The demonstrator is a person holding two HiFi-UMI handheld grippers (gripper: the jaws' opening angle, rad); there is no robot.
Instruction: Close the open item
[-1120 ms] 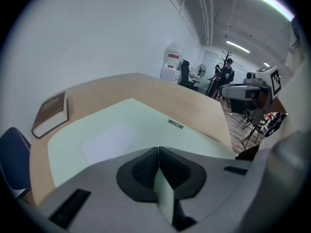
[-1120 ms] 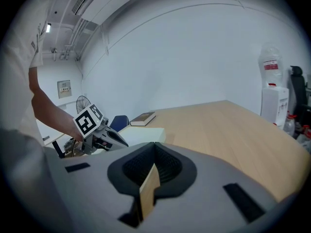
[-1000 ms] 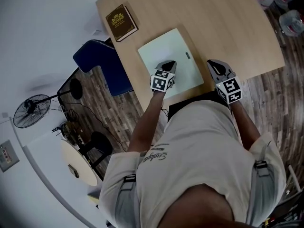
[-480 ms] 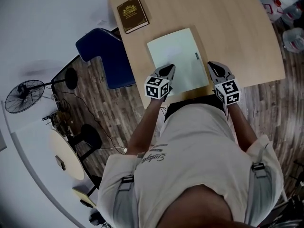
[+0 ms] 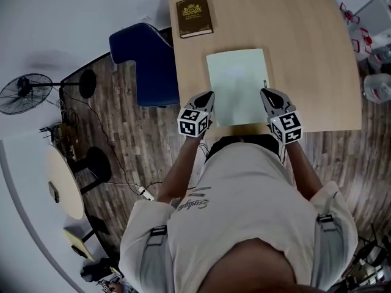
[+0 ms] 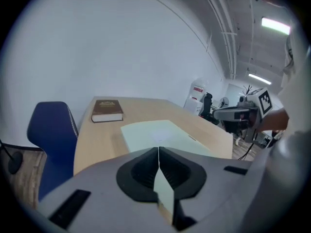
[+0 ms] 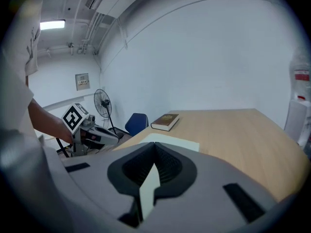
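A flat pale-green rectangular folder [image 5: 238, 81] lies on the smooth wooden tabletop [image 5: 299, 35]; a brown hardcover book [image 5: 194, 16] sits beyond. The left gripper [image 5: 208, 95] and right gripper [image 5: 265, 93] flank it, jaws together, empty.

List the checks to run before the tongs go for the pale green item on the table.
1. Left tongs empty: ok, the jaws are together with nothing between them.
2. Right tongs empty: ok, the jaws are together with nothing between them.
3. Tongs parted for a grasp: not ok, both are shut.
4. Pale green item close at hand: ok, it lies flat near the table's near edge, with one pair of tongs at each side.
5. Item really open: cannot tell, it looks like one flat surface from above.
6. Brown book out of the way: ok, it lies closed and apart from the item, farther back on the left.
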